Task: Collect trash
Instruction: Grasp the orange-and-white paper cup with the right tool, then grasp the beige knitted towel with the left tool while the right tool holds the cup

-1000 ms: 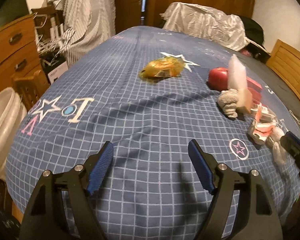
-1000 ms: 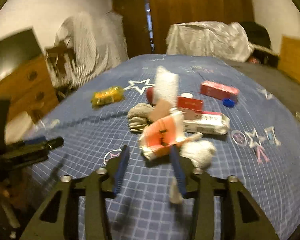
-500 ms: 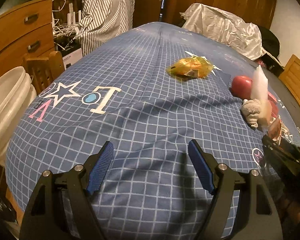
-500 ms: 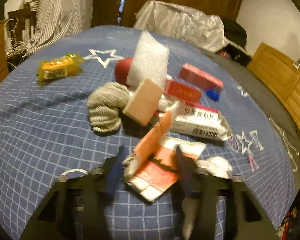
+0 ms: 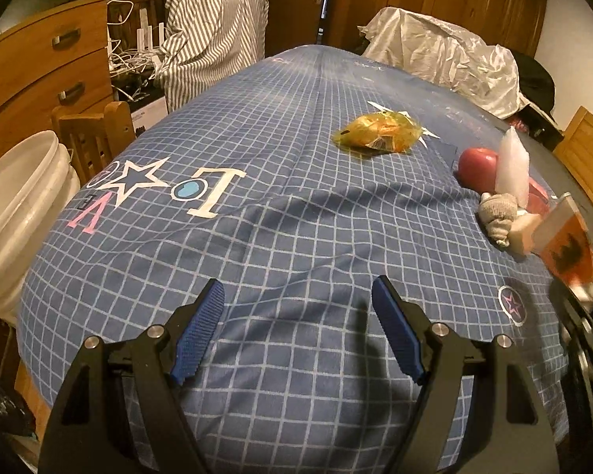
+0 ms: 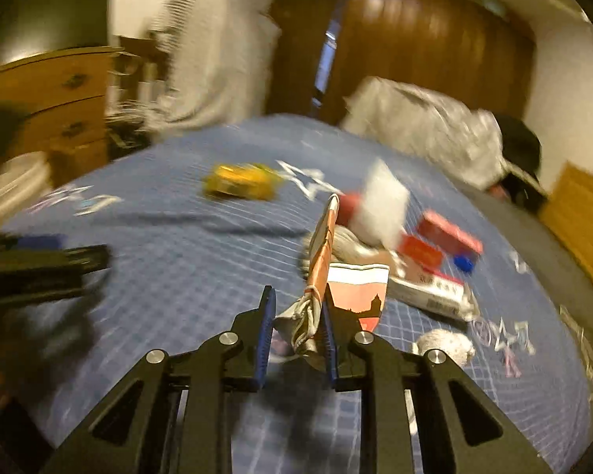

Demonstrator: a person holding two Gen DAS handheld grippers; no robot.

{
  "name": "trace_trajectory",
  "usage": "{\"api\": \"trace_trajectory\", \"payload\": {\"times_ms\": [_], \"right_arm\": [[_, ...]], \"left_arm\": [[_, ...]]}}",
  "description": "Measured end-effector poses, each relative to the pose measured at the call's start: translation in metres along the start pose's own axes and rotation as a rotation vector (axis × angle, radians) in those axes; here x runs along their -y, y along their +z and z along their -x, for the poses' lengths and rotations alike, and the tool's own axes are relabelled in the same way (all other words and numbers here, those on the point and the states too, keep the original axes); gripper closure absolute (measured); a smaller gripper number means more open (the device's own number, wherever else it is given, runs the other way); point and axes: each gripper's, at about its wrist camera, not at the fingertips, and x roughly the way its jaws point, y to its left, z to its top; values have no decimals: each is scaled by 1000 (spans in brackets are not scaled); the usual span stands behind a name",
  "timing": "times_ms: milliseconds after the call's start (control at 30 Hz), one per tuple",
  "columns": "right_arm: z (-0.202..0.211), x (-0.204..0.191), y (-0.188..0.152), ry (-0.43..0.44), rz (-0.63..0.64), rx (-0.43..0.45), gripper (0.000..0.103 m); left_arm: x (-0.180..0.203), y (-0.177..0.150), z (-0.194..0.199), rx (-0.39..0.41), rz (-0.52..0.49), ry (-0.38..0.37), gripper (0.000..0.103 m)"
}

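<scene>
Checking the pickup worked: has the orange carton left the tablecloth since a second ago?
Yes. The orange carton is lifted, clamped in the right gripper, above the white medicine box.

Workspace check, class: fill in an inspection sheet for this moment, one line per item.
Surface: blue checked tablecloth, rumpled.
Job's things: orange-and-white carton lifted; yellow wrapper, red boxes, white wad lying loose.
Clutter: apple, grey cloth.
Grippers: left gripper open, holding nothing; right gripper shut on the carton.
Cables: white tangle beside the drawers.
Surroundings: white bucket, wooden drawers, striped shirt.
</scene>
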Motion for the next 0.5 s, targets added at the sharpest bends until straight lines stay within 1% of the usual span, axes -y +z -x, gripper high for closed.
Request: {"api": "trace_trajectory", "payload": {"times_ms": [67, 133, 233, 333, 367, 500], "right_arm": [[18, -4, -3, 44, 20, 32, 80], [33, 0, -6, 60, 18, 47, 80], [52, 17, -13, 54, -10, 64, 80], [65, 49, -22, 10, -60, 69, 80], [69, 62, -26, -16, -90, 64, 80], [77, 105, -42, -97, -185, 33, 80]], "left_arm": [[5, 0, -1, -4, -12, 3, 29], [12, 0, -1, -9, -27, -7, 29], [29, 1, -2, -13, -65, -33, 29], [54, 6, -5, -19, -107, -88, 29], [67, 9, -6, -12, -139, -118, 29], [111, 21, -13, 6, -234, -199, 29]]}}
